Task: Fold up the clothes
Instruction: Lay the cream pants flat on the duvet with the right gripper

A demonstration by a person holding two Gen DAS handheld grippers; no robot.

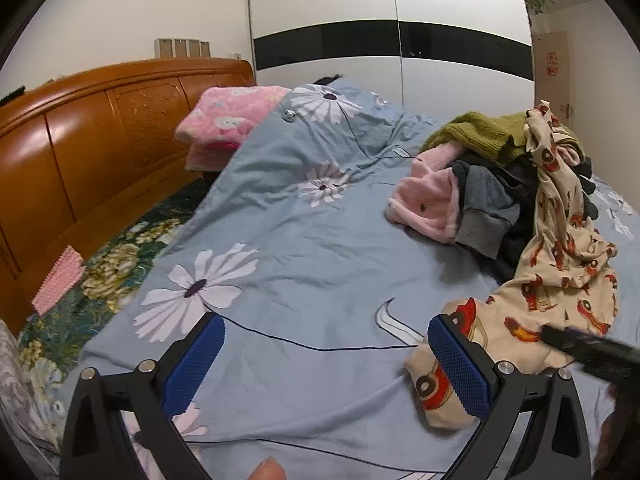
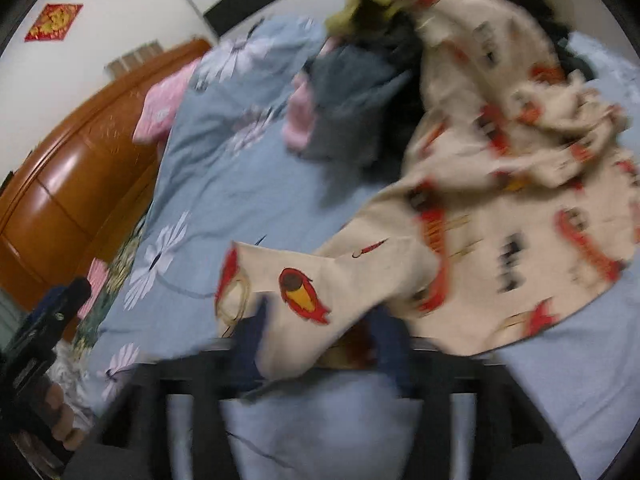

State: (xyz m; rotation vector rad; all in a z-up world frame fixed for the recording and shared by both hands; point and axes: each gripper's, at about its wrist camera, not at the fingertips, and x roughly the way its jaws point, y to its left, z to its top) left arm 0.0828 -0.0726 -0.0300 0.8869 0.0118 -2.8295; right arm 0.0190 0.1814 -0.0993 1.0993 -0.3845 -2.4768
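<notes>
A cream garment with red car prints trails from a clothes pile down onto the blue flowered duvet. The pile holds an olive sweater, a pink fleece piece and a grey sleeve. My left gripper hangs open just above the duvet, its right finger beside the garment's near end. My right gripper is blurred and stands wide, with the garment's lower edge lying loose between its fingers. In the left wrist view it shows as a dark streak over the cloth.
A wooden headboard runs along the left, with a pink folded blanket against it. A pink ridged item lies on the dark floral sheet. A white wardrobe stands behind the bed and a door at the far right.
</notes>
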